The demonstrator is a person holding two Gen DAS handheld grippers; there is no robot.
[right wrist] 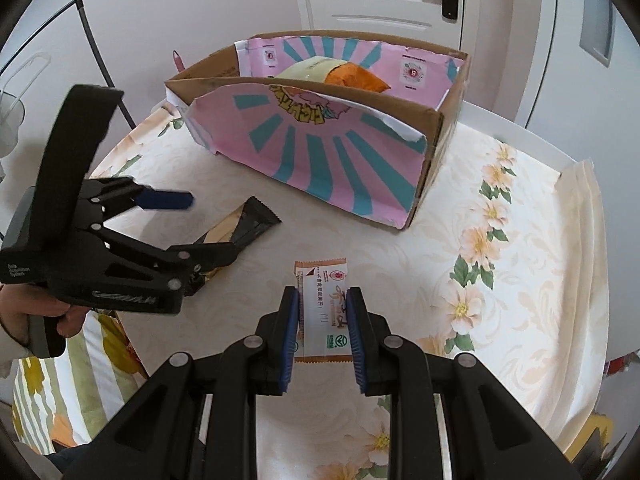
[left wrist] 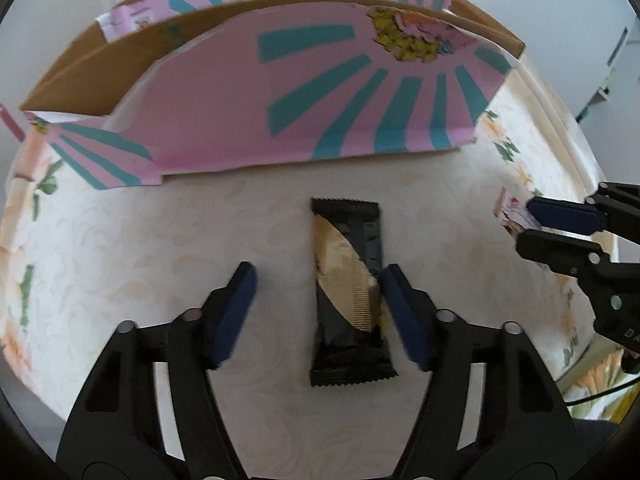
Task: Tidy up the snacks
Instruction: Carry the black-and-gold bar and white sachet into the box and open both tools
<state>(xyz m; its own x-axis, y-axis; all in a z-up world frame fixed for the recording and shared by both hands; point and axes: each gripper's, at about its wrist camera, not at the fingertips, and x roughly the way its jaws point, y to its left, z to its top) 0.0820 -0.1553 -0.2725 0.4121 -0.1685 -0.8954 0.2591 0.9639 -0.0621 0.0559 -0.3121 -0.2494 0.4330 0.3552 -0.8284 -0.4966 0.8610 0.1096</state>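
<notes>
1. The left tongs (left wrist: 316,280) pointed steeply down at the surface (left wrist: 160,240), their blue pads spread apart and released. In the right wrist view the same tongs (right wrist: 204,228) came in from the left of the frame, held by a hand (right wrist: 68,320) at the lower left edge.
2. Between those pads, at the centre of the left wrist frame, lay a black-and-gold snack bar (left wrist: 348,292). It was flat on the surface, lengthwise, with crimped saw-tooth ends and a glossy wrapper. The right pad stood just beside its edge; the left pad was well apart from it.
3. The right tongs (right wrist: 323,320), bottom centre of their own view, were clenched on an orange-and-white snack packet (right wrist: 322,304). The packet was a thin, flat sachet with printed lettering, its far end sticking out past the pads.
4. A cardboard box (right wrist: 444,120) sat at the upper middle of the frame, its pink-and-teal striped flap (right wrist: 332,160) folded down towards the tongs. Inside showed a pale packet and an orange bag (right wrist: 356,76).
5. The floral cloth on the surface was bare to the right of the box and the packet, up to the rounded edge at the right of the frame.
</notes>
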